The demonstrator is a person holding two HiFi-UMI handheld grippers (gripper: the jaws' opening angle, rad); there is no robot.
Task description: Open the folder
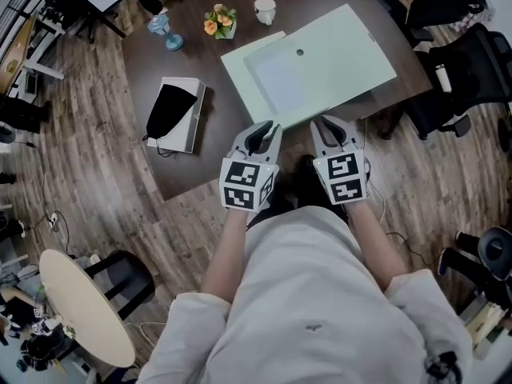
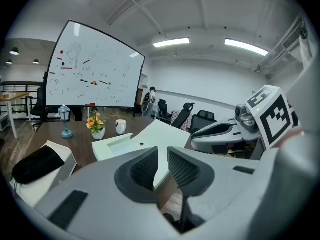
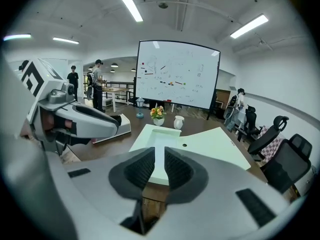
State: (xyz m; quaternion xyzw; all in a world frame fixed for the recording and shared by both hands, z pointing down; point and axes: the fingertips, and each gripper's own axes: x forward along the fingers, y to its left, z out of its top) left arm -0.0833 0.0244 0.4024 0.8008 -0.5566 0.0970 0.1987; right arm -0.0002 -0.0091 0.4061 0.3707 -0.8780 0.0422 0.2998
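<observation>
A pale green folder lies flat on the dark table. Just short of its near edge hover the left gripper and right gripper, each with its jaws a narrow gap apart and empty. Behind the folder stand a white mug, a pot of orange flowers and a small blue lantern. A black pouch rests on a white box to the left.
</observation>
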